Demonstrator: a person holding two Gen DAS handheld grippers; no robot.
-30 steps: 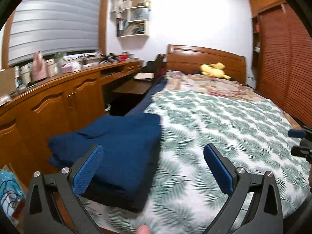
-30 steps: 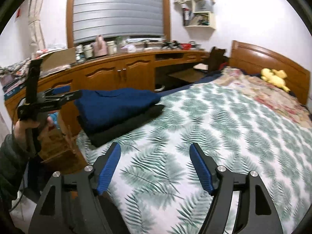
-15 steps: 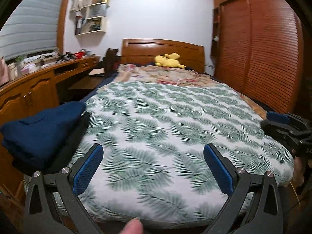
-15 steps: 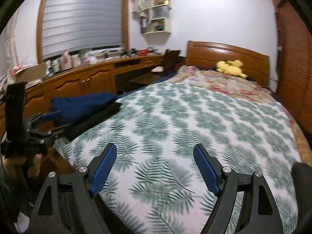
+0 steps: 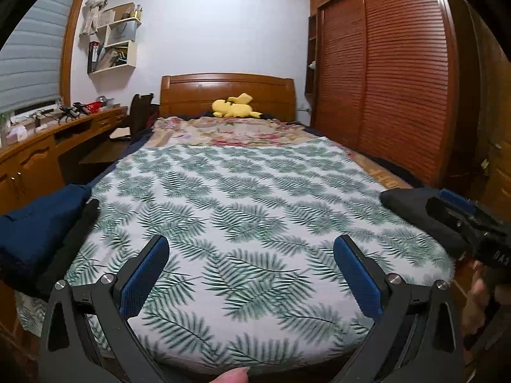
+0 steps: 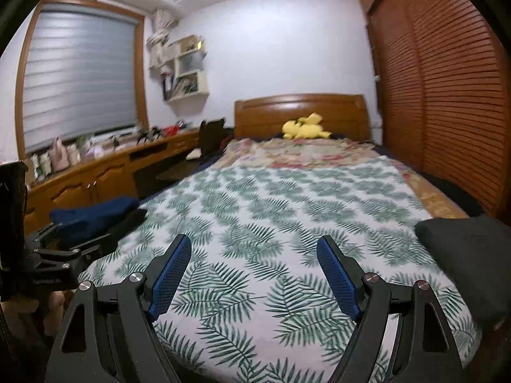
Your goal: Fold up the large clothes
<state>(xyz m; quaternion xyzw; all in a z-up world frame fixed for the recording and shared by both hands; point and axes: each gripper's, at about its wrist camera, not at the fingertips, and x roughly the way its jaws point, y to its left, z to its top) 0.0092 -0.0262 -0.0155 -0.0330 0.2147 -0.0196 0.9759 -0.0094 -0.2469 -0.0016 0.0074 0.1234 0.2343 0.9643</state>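
Note:
A folded navy garment [image 5: 35, 220] lies on a folded black one [image 5: 68, 239] at the bed's front left corner; the stack also shows in the right wrist view [image 6: 95, 215]. A dark grey garment [image 6: 469, 252] lies at the front right corner, also seen in the left wrist view [image 5: 415, 207]. My left gripper [image 5: 250, 274] is open and empty above the foot of the bed [image 5: 255, 198]. My right gripper [image 6: 254, 274] is open and empty over the leaf-print cover [image 6: 271, 210]. Each gripper shows in the other's view: the right gripper at the right edge [image 5: 476, 223], the left gripper at the left edge [image 6: 54, 255].
A yellow plush [image 5: 234, 105] lies by the wooden headboard [image 5: 226, 92]. A long wooden cabinet with clutter [image 6: 95, 175] runs along the left wall, a chair [image 6: 212, 135] beside it. Slatted wardrobe doors [image 5: 383, 73] stand close on the right.
Both wrist views have swung right, from the navy stack toward the bed's middle and the wardrobe. The dark grey garment has come into view at the right. Both grippers stay open.

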